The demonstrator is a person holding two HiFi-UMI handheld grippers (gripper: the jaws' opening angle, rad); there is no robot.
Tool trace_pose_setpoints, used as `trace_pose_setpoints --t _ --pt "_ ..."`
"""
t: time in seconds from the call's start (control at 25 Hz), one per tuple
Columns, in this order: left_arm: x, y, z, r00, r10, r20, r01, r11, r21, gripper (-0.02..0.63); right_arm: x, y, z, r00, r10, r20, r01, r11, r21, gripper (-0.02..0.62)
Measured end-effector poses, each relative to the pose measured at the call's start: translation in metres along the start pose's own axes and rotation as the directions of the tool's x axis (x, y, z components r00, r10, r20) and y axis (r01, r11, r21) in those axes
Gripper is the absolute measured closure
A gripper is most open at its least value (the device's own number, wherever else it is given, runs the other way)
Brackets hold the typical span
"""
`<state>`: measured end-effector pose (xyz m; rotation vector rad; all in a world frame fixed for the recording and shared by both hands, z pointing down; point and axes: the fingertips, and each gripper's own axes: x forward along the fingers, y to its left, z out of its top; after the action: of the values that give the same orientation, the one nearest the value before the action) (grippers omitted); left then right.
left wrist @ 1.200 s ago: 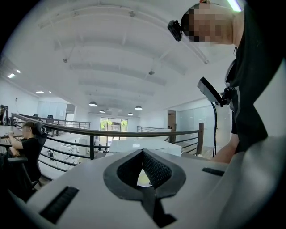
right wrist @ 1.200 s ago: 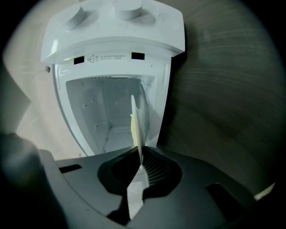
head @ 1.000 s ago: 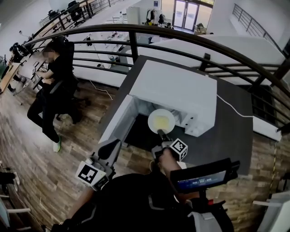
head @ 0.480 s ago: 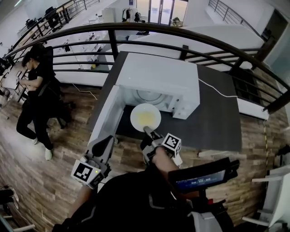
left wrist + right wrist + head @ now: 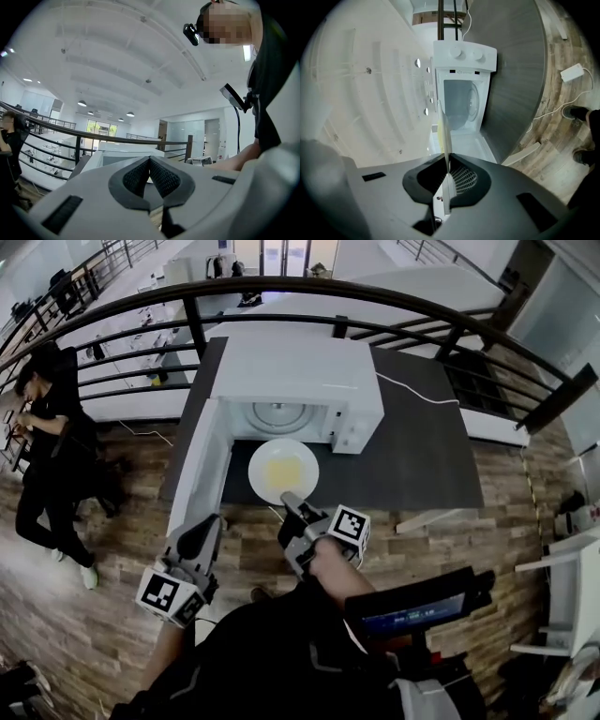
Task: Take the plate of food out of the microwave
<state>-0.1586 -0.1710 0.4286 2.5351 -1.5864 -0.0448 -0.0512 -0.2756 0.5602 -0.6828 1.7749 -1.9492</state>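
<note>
The white plate [image 5: 283, 470] with yellow food hangs just in front of the white microwave [image 5: 300, 371], above the dark table [image 5: 422, 456]. My right gripper [image 5: 289, 500] is shut on the plate's near rim. In the right gripper view the plate [image 5: 445, 136] shows edge-on between the pads, with the microwave [image 5: 464, 51] and its empty cavity beyond. The microwave door [image 5: 199, 470] stands open to the left. My left gripper [image 5: 204, 532] hangs low at the table's front left, shut with nothing in it; its pads [image 5: 139, 176] meet in the left gripper view.
A dark railing [image 5: 281, 292] curves behind the table. A person [image 5: 47, 427] stands on the wood floor at left. A white cable [image 5: 417, 390] runs from the microwave over the table. A white board [image 5: 431, 518] lies by the table's front right edge.
The plate has come out of the microwave cavity toward me, still in the right gripper. The left gripper stays low at the left.
</note>
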Motion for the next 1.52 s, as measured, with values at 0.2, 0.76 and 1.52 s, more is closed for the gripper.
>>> trace_pose_setpoints --t 0.2,0.76,1.52 --pt "0.018 -0.001 -0.013 0.998 -0.053 -0.014 0.053 0.998 -0.018 0.601 -0.016 0.001 0.011 0.999 0.013 0.036 -0.013 1.000 -0.006 0.578" --pt "0.056 -0.046 0.012 0.995 -0.103 0.009 0.103 0.995 -0.004 0.601 -0.073 0.054 0.036 0.996 0.092 0.021 -0.091 0.995 -0.032 0.578" --pt "0.081 -0.072 0.018 0.997 -0.078 -0.007 0.078 0.994 0.071 0.601 -0.079 0.068 0.051 0.991 0.110 -0.078 -0.116 0.991 -0.073 0.578"
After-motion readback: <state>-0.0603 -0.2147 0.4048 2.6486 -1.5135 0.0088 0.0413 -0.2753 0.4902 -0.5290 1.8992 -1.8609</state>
